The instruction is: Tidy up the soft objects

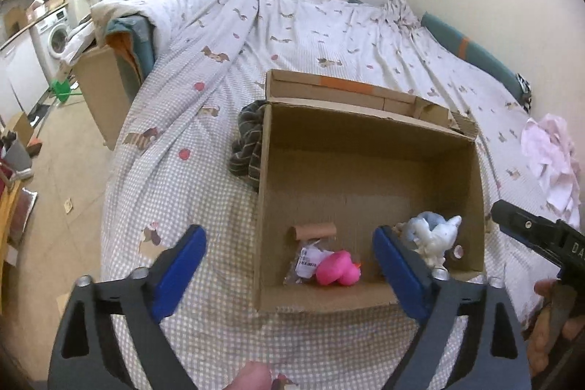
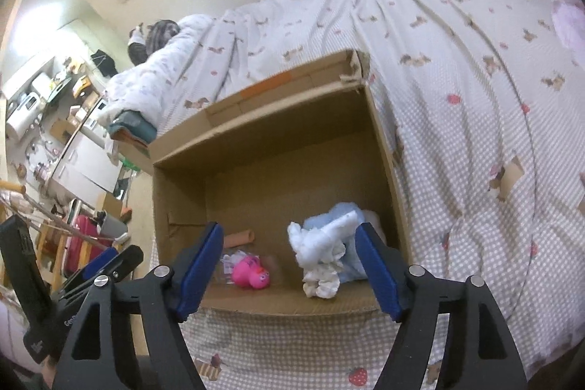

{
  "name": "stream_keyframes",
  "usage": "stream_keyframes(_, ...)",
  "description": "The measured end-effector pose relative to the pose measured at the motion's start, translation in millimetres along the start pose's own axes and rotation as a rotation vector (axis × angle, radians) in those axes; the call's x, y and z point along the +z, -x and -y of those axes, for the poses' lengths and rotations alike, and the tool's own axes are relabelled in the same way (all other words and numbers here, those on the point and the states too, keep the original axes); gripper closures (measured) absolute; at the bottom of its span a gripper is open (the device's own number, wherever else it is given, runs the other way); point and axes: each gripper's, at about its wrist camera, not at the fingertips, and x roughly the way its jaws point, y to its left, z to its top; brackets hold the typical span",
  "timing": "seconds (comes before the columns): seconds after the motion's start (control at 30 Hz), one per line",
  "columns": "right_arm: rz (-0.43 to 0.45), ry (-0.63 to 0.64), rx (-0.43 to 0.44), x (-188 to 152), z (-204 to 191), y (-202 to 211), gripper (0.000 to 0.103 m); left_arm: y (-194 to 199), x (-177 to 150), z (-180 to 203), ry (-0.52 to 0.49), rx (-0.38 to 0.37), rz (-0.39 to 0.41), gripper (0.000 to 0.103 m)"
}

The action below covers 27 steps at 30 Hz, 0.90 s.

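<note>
Inside cardboard box [image 2: 380,134], pink toy [image 2: 250,271] lying sideways, both tools [image 1: 289,265] [image 2: 289,265] spread, empty.

The left gripper [image 1: 289,265] has two black arms shaped like a wide V, each with triangular cut-outs. Its jaws carry long blue pads, flat and rectangular. Round silver screws sit on the top of the arms, near the pads. The right gripper [image 2: 289,265] has the same build: black frame, blue pads, silver screws. In the left wrist view, its black body shows white letters, partly cut by the edge. Bare skin of the person's right hand [image 1: 548,335] shows under it, and a fingertip [image 1: 252,377] at the bottom.
</note>
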Motion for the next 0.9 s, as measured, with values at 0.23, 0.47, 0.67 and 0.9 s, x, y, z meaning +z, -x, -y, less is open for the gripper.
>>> stream_keyframes(0.23,0.088,0.091,0.012,-11,-12,36,0.000,29,-9,3,-0.027,0.006,0.069,0.001)
stream_keyframes(0.47,0.161,0.137,-0.016,-29,-17,66,0.000,59,-28,9,-0.054,-0.010,0.105,0.001)
stream_keyframes(0.67,0.170,0.147,-0.029,-46,-16,76,0.000,81,-47,16,-0.087,0.027,0.130,0.001)
stream_keyframes(0.9,0.152,0.166,-0.047,-72,-14,69,0.000,87,-64,13,-0.073,0.051,0.116,0.001)
